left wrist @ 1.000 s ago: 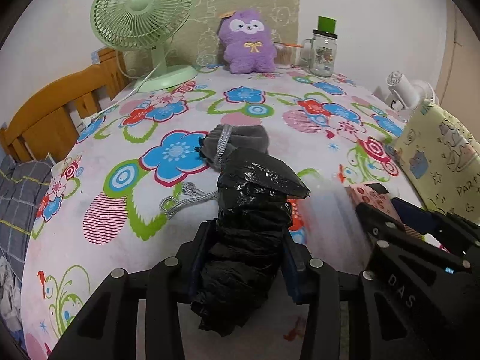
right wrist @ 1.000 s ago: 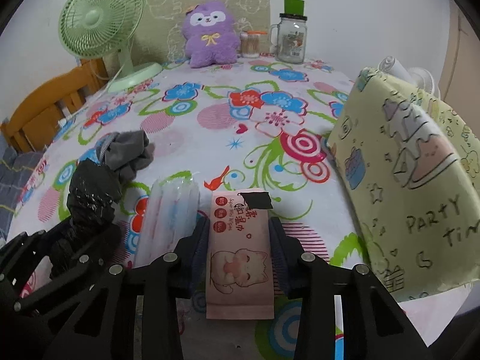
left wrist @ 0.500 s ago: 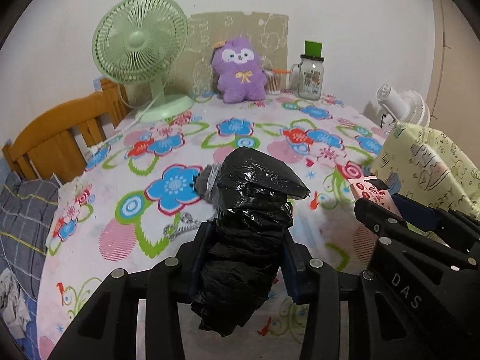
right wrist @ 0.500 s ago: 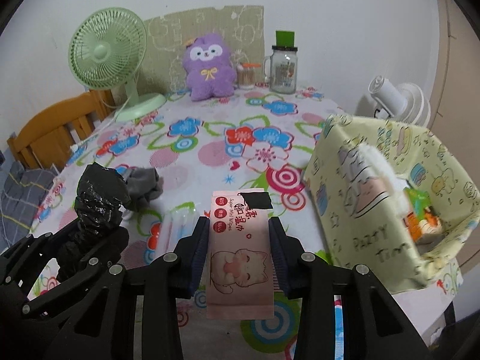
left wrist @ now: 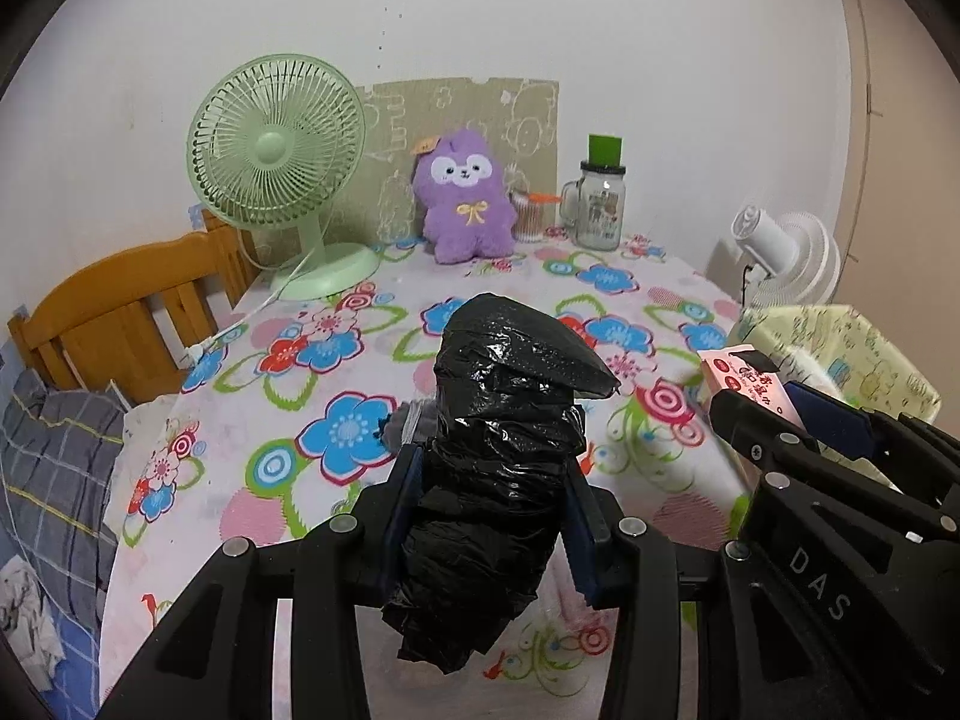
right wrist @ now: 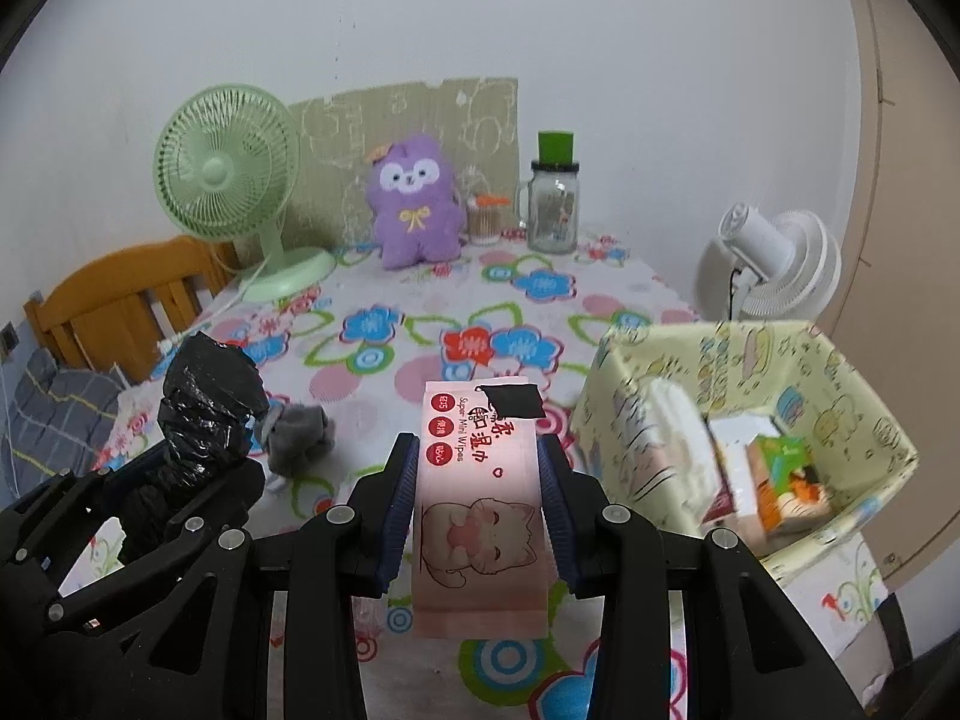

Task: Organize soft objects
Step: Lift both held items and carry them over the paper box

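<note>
Side-by-side wrist views over one table [left wrist: 420, 324].

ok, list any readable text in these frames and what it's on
"Super Mini Wipes": pink wipes packet clamped in the right tool; its red Chinese characters and round red badges are too small to read.
"DAS": black body of the right tool, in the left wrist view.
Glass mug jar with green lid: label too small to read.
Yellow cartoon-print fabric bin: print blurred.
Black plastic bag bundle in the left tool: no text.

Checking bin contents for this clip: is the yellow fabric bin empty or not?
Not empty. The yellow fabric bin holds a white tissue pack and small cartons.
</note>
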Tool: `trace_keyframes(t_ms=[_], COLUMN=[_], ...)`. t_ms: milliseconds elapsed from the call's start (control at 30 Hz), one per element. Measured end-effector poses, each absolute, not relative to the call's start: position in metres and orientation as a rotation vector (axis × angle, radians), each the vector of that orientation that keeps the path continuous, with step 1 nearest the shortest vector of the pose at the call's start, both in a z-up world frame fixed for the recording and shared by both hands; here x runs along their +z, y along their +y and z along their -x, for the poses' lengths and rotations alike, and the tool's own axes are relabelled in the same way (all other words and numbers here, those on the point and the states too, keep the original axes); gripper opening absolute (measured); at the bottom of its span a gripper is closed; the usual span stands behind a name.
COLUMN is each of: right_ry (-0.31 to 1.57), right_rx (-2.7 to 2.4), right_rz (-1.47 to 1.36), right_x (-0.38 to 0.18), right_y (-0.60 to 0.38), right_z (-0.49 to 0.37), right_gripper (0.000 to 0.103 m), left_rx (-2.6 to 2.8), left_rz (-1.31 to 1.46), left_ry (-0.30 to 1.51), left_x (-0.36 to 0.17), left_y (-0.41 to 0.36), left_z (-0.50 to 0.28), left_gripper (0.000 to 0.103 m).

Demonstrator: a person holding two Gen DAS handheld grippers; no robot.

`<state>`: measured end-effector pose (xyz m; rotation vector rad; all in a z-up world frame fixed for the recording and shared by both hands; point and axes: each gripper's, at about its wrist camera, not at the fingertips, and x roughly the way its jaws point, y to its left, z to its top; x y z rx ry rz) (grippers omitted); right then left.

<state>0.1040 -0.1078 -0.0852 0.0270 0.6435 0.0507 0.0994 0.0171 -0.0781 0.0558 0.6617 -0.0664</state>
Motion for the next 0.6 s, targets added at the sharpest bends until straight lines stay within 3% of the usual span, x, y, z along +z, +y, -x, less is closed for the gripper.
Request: trace_keyframes(t_ms=[600], right_ry=[0.545], right_rx=[0.052], right_rz=[-0.015], right_x=[-0.042], right_y=[-0.123], right_z=[-0.092], right_gripper=[0.043], left_rx=[-0.112], left_rz=[-0.075], left_ry=[0.574], left_x=[-0.045], left_y=[-0.01], left_z=[-0.092], left_gripper=[0.044])
